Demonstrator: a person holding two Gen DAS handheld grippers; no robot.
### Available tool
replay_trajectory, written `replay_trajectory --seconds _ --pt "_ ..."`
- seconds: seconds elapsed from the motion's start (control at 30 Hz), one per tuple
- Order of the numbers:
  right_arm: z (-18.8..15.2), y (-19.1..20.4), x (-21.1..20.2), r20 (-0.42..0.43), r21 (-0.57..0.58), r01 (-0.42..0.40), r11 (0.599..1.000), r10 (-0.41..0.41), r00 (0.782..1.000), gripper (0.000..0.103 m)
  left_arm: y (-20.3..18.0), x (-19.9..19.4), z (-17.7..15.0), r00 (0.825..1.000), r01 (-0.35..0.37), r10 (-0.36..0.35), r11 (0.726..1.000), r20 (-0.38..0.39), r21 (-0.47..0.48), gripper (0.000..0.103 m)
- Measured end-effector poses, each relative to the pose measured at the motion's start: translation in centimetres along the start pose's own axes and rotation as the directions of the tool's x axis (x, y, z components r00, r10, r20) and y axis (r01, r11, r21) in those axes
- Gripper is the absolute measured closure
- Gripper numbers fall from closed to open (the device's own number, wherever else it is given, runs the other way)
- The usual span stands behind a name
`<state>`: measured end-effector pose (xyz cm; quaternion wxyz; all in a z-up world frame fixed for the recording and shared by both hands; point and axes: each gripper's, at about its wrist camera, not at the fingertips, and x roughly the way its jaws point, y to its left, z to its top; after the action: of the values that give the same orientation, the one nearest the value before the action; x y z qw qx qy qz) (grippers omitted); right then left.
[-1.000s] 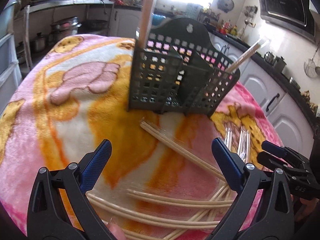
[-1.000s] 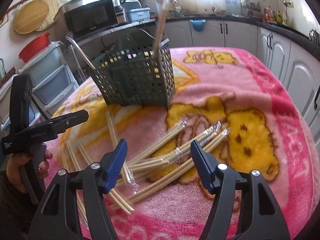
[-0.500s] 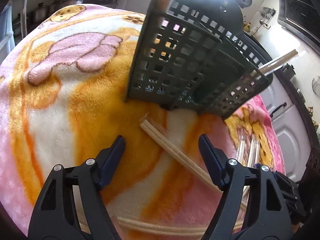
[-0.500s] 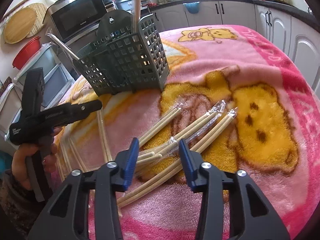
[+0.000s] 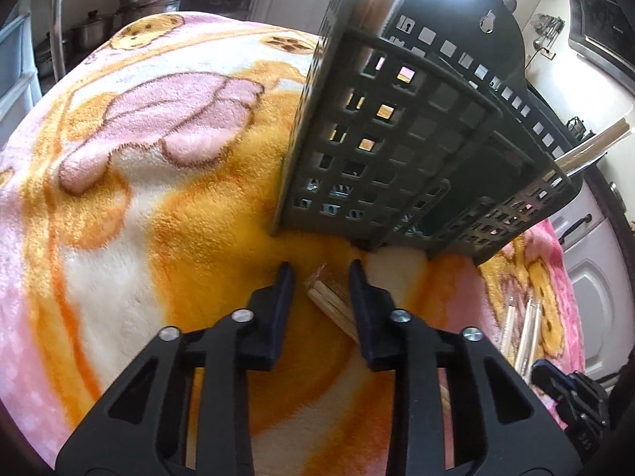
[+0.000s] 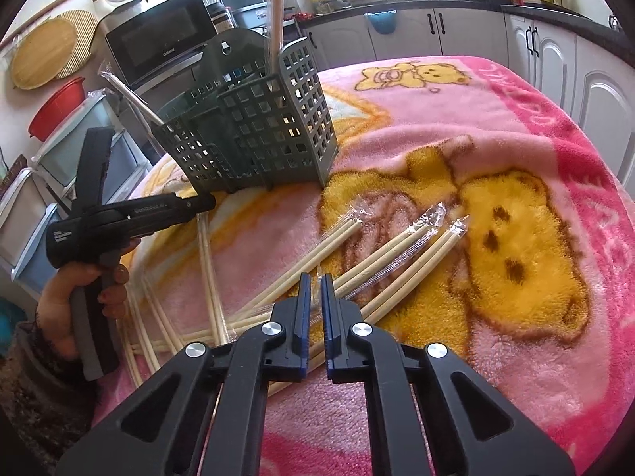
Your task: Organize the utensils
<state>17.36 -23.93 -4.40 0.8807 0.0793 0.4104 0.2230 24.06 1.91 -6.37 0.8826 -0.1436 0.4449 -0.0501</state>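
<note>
Right wrist view: right gripper (image 6: 313, 277) has just pinched nearly shut on a wrapped chopstick pair (image 6: 381, 258). Left gripper (image 5: 321, 273) has been narrowing around chopsticks (image 5: 331, 297) near the basket (image 6: 254, 131). A few pairs stand inside; most lie on the blanket (image 6: 516, 127).

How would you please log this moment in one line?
phase: pickup | left hand-held gripper: jaws just closing around chopstick pair | right hand-held gripper: shut on wrapped chopsticks

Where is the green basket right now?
In the right wrist view the green basket stands upright on the pink blanket, left of centre, beyond the loose chopsticks. Behind it is a black microwave.
</note>
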Motion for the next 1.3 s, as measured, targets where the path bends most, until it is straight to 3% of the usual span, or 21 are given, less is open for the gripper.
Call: replay_trajectory --seconds 0.07,0.27,0.77,1.3 --pt "0.1 0.1 -0.2 0.009 -0.001 -0.002 1.000 0.002 1.000 0.098 0.1 0.0 0.0 1.000 -0.012 0.012 1.000 0.005 0.011 0.092" --pt "0.7 0.4 -1.2 0.045 -0.008 -0.005 1.000 0.005 0.999 0.099 1.3 -0.9 0.1 0.999 0.030 -0.030 1.000 0.032 -0.007 0.098" --pt "2.9 1.3 -5.0 0.197 -0.059 0.047 0.997 -0.035 0.980 0.100 1.6 -8.8 0.0 0.969 0.081 -0.076 0.997 0.235 -0.013 0.099" --pt "4.9 1.7 -8.7 0.326 -0.104 0.124 0.987 -0.083 0.942 0.100 -1.3 -12.5 1.0 0.935 0.145 -0.156 0.988 0.318 0.059 0.101"
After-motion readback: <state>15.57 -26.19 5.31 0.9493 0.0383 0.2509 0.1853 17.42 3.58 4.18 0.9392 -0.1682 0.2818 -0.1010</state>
